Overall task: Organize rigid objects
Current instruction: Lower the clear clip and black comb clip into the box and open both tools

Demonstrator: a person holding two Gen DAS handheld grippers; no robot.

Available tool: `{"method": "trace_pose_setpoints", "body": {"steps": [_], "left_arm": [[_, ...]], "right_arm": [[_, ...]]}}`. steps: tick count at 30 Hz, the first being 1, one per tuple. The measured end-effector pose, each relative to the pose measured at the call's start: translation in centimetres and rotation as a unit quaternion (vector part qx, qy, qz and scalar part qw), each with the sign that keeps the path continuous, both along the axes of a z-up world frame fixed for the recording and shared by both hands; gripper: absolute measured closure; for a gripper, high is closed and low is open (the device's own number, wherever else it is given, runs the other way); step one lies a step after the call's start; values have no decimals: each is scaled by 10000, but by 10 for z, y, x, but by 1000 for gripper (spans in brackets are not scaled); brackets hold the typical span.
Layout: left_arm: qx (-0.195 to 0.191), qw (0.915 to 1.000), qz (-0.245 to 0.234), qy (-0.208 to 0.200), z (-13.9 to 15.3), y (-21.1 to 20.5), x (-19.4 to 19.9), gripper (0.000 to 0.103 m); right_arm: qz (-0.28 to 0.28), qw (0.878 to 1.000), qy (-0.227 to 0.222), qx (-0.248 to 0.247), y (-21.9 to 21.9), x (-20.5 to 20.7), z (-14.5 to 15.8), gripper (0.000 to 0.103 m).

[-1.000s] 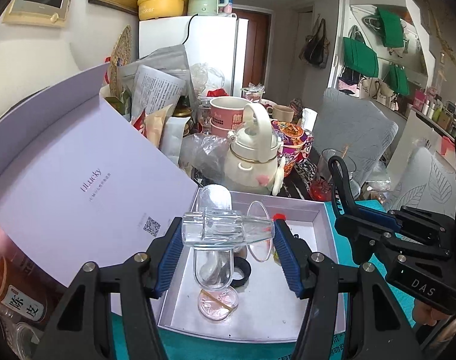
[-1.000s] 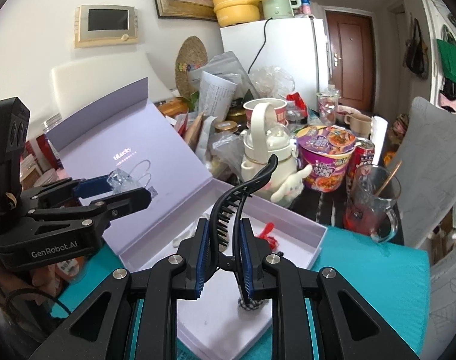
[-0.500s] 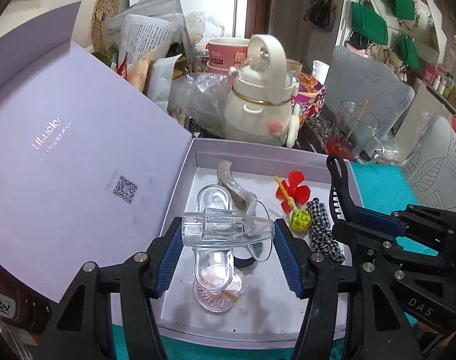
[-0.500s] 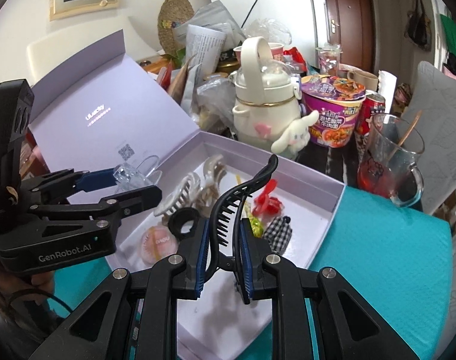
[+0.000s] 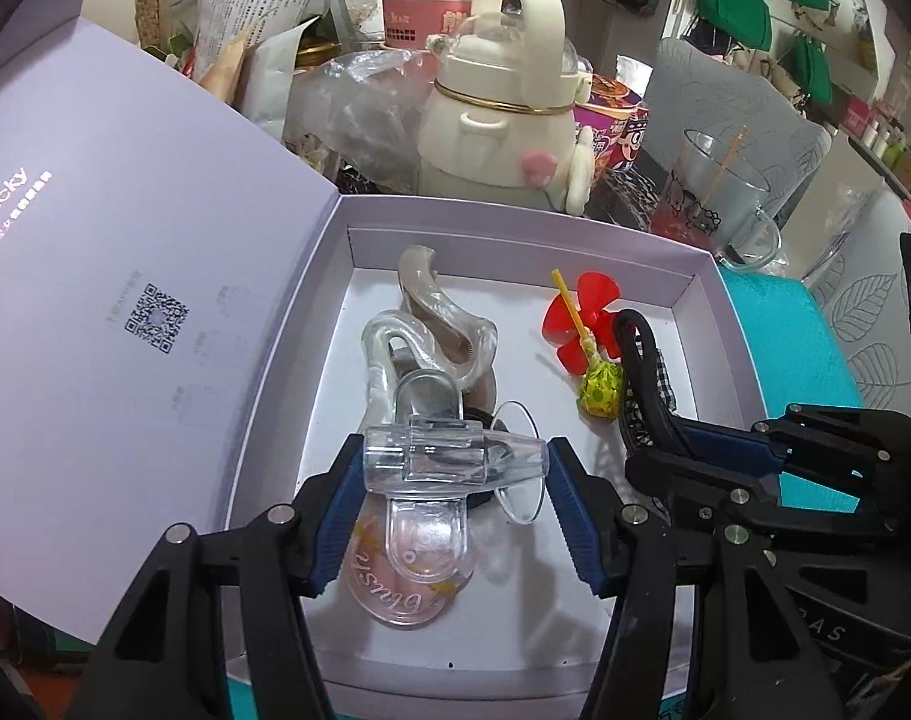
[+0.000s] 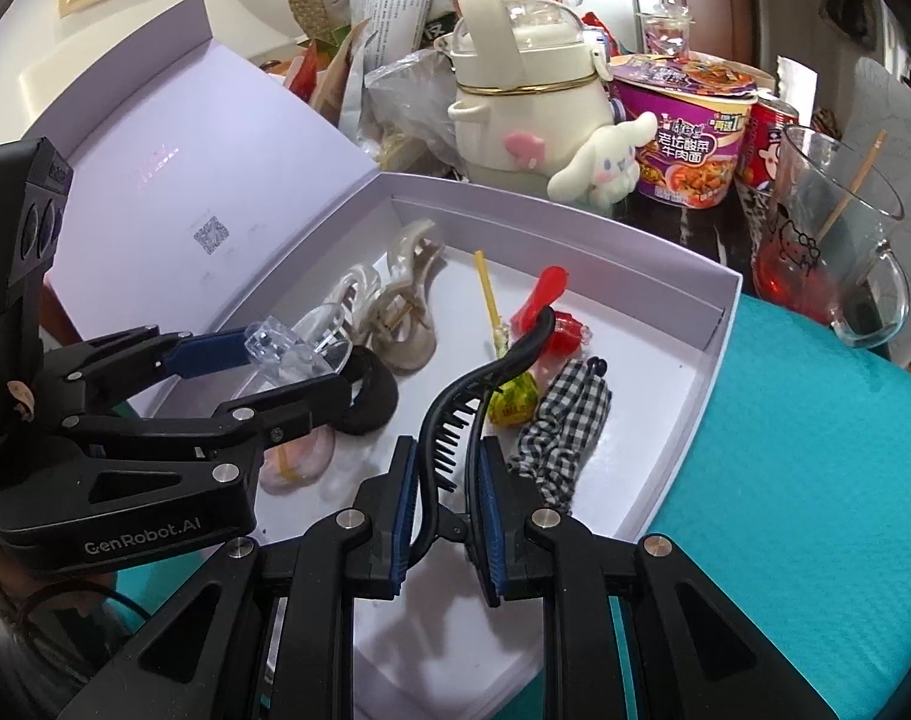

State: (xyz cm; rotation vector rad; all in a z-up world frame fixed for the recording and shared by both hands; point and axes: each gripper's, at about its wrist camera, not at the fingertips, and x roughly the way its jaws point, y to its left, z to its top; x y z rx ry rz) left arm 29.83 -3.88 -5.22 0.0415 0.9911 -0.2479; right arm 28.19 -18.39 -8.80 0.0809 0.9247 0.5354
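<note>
Purple noodle cup [image 6: 686,138] shows fully only beside the right gripper [image 6: 443,480] pinching a black comb [image 6: 455,420].

A: Hidden items?
B: Pink compact [image 5: 404,591], part covered by clear clip [image 5: 449,459]. Black scrunchie [image 6: 368,399] half behind left gripper [image 6: 281,369].
A: Cut off?
B: Box lid [image 5: 125,300], left edge. Lid's small print too tiny to read.
</note>
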Motion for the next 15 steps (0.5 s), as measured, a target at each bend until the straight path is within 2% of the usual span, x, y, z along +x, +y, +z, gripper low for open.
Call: {"method": "trace_pose_setpoints", "body": {"steps": [12, 15], "left_arm": [[299, 9995, -75, -78, -12, -9, 0, 44], [442, 9989, -86, -143, -14, -12, -1, 44]], "right_arm": [[-12, 9999, -49, -165, 1, 3, -4, 83], [-79, 9991, -158, -397, 4, 3, -5, 83]]}}
